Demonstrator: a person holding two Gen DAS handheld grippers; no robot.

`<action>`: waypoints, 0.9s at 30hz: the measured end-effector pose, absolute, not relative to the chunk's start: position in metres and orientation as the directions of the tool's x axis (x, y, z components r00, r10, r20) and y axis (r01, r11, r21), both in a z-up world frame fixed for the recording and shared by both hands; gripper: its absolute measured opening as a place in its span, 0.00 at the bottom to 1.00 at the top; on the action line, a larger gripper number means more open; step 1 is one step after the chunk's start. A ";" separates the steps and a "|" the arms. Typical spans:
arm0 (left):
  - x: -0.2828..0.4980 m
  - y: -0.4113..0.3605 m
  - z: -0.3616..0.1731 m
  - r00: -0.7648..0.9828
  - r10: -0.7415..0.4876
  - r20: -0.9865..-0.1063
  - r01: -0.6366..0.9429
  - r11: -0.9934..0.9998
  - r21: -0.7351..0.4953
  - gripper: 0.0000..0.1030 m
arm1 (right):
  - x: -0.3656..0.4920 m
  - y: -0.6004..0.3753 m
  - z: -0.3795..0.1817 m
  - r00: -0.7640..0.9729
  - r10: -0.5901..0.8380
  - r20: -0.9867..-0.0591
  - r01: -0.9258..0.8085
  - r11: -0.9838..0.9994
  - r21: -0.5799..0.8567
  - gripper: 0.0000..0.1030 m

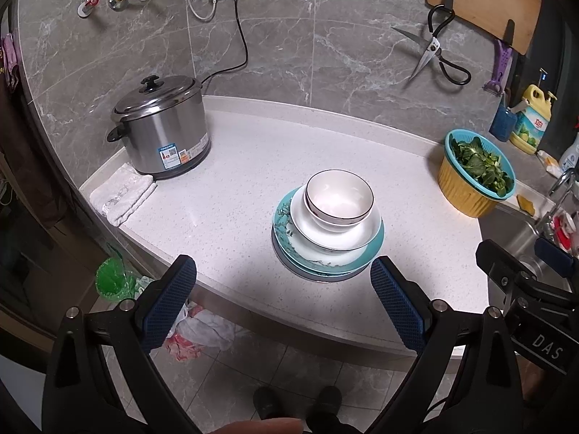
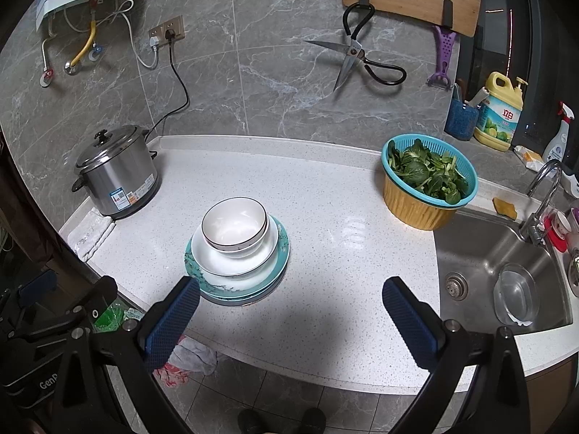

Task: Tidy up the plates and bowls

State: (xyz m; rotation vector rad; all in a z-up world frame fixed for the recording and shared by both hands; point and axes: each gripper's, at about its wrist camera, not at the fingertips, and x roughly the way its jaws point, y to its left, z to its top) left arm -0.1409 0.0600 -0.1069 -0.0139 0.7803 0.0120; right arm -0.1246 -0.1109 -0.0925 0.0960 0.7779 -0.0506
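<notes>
**Clerk:** Kitchen counter [image 2: 343, 260], pale speckled stone, grey marbled wall tiles behind. Item one: stack of crockery, standing near the counter's front edge, between the cooker and the sink.

**Checker:** Contents of the stack?

**Clerk:** Top: white bowl with dark rim [image 1: 339, 195], nested in what looks like a second, matching bowl. Below: deeper white plate [image 1: 336, 233]. Below that: teal floral plates [image 1: 327, 256], at least two, exact count unclear. Stack sits slightly off-centre.

**Checker:** Progress?

**Clerk:** By my judgement, largely done; no loose plate or bowl shows on the counter. One clear glass bowl [image 2: 515, 294] lies in the sink [image 2: 470, 242]; whether it belongs to the job, I cannot say.

**Checker:** Grippers?

**Clerk:** Left gripper [image 1: 284, 302] and right gripper [image 2: 291, 316]: jaws spread wide, holding nothing, both drawn clear of the stack.

**Checker:** Surroundings, writing?

**Clerk:** Steel rice cooker [image 1: 163, 126], label unreadable. Folded white cloth [image 1: 123, 195]. Basket of greens [image 2: 429, 181]. Yellow detergent bottle [image 2: 501, 112], Chinese lettering. Gripper bodies read "DAS" and "GenR", cut off.
</notes>
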 end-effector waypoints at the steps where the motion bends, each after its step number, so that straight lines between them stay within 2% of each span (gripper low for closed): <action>1: -0.141 0.060 -0.107 0.711 0.007 -0.704 -0.017 1.000 -0.007 0.95 | -0.124 -0.111 -0.093 0.712 -0.010 -0.702 0.081 0.994 0.067 1.00; 27: -0.133 0.068 -0.114 0.702 -0.001 -0.712 -0.005 1.000 -0.006 0.95 | -0.120 -0.115 -0.095 0.709 -0.005 -0.705 0.069 0.996 0.062 1.00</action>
